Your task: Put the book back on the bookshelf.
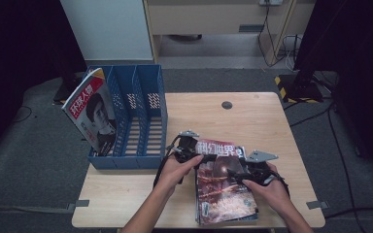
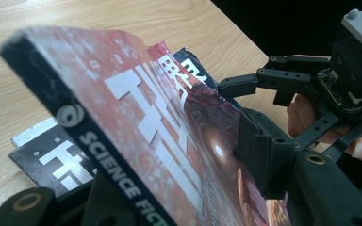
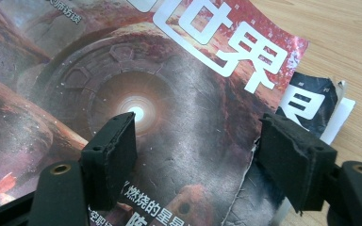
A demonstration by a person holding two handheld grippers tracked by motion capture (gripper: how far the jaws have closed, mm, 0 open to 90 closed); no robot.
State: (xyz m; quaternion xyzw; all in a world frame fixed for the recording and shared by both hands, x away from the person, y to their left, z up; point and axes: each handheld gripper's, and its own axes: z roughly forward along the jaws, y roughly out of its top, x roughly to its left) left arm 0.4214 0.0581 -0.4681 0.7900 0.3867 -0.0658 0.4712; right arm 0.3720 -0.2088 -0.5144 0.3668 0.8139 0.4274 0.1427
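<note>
Left tool [image 1: 193,154] gripping red magazine [image 1: 223,187], lower magazines [image 2: 52,157] mostly hidden

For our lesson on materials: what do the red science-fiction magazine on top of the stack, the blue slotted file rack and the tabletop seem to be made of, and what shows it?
Red science-fiction magazine: glossy coated paper, seemingly; creased cover, torn edge.
Blue slotted file rack: probably moulded plastic; uniform colour, thin slotted walls.
Tabletop: pale wood or wood-look laminate; grain lines, matte.

**Red magazine lifted off the stack**

The red science-fiction magazine [image 1: 222,182] with white title characters is tilted, its spine edge raised above the magazine stack [image 1: 200,213], which lies just right of the blue file rack [image 1: 148,116].
</note>
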